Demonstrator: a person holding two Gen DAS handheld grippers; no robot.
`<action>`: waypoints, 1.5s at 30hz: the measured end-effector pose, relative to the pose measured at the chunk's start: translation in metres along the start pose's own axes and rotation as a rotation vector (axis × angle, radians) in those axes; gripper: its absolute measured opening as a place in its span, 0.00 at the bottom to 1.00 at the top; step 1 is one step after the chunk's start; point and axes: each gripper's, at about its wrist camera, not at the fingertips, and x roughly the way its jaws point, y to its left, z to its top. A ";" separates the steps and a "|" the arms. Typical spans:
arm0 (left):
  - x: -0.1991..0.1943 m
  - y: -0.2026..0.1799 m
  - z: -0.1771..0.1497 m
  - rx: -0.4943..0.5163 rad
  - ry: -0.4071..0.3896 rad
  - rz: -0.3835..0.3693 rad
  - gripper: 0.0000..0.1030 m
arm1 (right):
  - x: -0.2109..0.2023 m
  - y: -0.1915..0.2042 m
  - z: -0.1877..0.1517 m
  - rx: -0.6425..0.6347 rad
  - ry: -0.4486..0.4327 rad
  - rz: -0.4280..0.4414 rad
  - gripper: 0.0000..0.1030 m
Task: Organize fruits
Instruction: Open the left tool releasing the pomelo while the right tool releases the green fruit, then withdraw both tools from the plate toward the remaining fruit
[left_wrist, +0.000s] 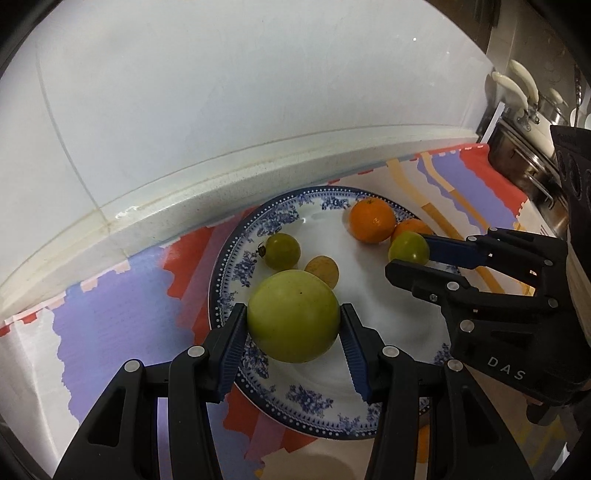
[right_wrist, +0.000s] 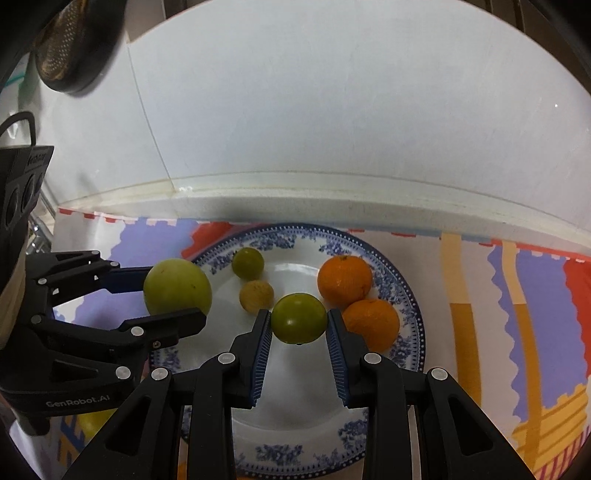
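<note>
A blue-patterned white plate (left_wrist: 388, 325) (right_wrist: 295, 398) lies on a colourful cloth. My left gripper (left_wrist: 293, 321) is shut on a large green apple (left_wrist: 293, 321) (right_wrist: 177, 288) over the plate's left rim. My right gripper (right_wrist: 299, 319) (left_wrist: 410, 254) is shut on a small green fruit (right_wrist: 299, 317) (left_wrist: 408, 246) over the plate. On the plate lie two oranges (left_wrist: 371, 220) (right_wrist: 345, 277), (right_wrist: 373, 325), another small green fruit (left_wrist: 282, 251) (right_wrist: 248, 263) and a small tan fruit (left_wrist: 323, 270) (right_wrist: 256, 296).
A white wall and raised ledge (left_wrist: 221, 177) run behind the plate. Steel pots with cream handles (left_wrist: 524, 122) stand at the far right in the left wrist view. A dark strainer (right_wrist: 70, 44) hangs at the upper left in the right wrist view.
</note>
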 end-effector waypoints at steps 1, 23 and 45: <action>0.001 0.000 0.001 0.000 0.004 -0.003 0.48 | 0.002 -0.001 0.000 0.002 0.004 0.000 0.30; -0.076 -0.023 -0.016 0.012 -0.188 0.121 0.69 | -0.056 0.003 -0.007 0.018 -0.093 -0.063 0.40; -0.177 -0.046 -0.089 -0.038 -0.389 0.263 0.96 | -0.152 0.045 -0.057 0.017 -0.221 -0.123 0.60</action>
